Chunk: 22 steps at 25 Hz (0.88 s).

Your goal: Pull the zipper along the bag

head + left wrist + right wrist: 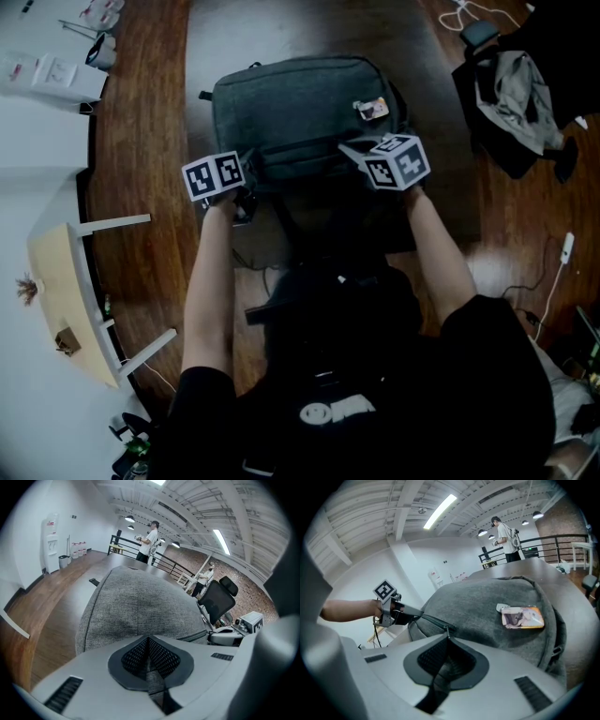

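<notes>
In the head view we find the bag (300,112) on the floor before us, the left gripper view shows the left gripper (149,644) clamped on its grey fabric, and only the right gripper view reveals the right gripper (447,639) pinching the zipper pull (447,630), with, we judge, much of the track left.

The person wears a black short-sleeved top (394,375) with a small white mark (337,410) on the chest. The left gripper (149,641) and the right gripper (447,637) are pale grey shells with dark mesh pads (135,656) and slotted vents (65,693), each carrying a white cube (214,175) with black square markers.
</notes>
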Available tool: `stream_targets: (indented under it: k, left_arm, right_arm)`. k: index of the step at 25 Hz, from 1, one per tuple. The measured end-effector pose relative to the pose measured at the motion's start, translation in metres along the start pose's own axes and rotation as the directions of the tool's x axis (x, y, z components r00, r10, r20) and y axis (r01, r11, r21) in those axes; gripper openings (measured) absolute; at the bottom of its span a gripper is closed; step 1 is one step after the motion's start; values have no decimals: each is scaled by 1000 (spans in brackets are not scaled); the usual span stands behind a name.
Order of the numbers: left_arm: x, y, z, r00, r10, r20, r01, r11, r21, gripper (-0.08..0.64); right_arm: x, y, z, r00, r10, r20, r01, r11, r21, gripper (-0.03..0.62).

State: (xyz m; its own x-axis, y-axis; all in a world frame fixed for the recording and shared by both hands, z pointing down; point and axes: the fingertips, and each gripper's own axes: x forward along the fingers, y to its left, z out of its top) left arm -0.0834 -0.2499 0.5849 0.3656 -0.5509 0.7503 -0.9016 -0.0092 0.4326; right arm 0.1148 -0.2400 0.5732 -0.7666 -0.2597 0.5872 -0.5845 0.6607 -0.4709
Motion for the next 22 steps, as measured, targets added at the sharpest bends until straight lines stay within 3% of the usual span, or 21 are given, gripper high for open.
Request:
stream_targets:
  k: [22]
  left_arm:
    - [-2,2,0,1000,0,7,0,1000,-17,1]
  right_arm:
    - [-2,-8,-4,1000,-3,-14,4,999,48,23]
